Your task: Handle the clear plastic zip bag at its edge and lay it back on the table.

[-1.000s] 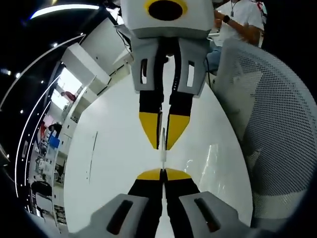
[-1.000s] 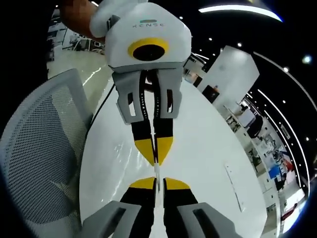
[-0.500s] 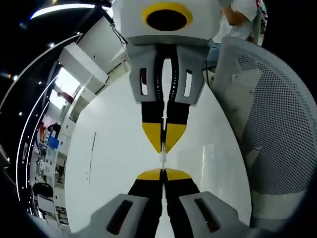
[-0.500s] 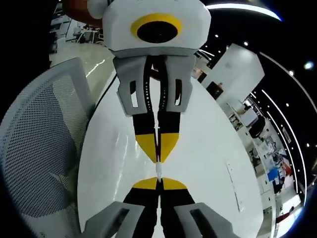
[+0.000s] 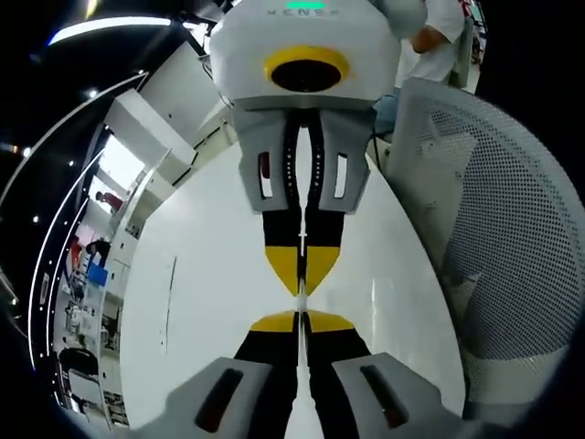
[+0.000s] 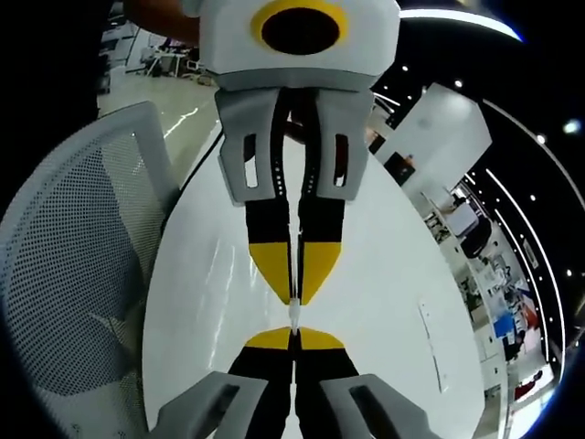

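Bag edge (image 5: 301, 302) — between both tools' tips.

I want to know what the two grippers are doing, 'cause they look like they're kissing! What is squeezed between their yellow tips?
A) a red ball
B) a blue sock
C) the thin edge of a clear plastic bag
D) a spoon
C: the left gripper and right gripper meet tip to tip, both shut on the thin pale edge of the clear plastic bag above the white table.
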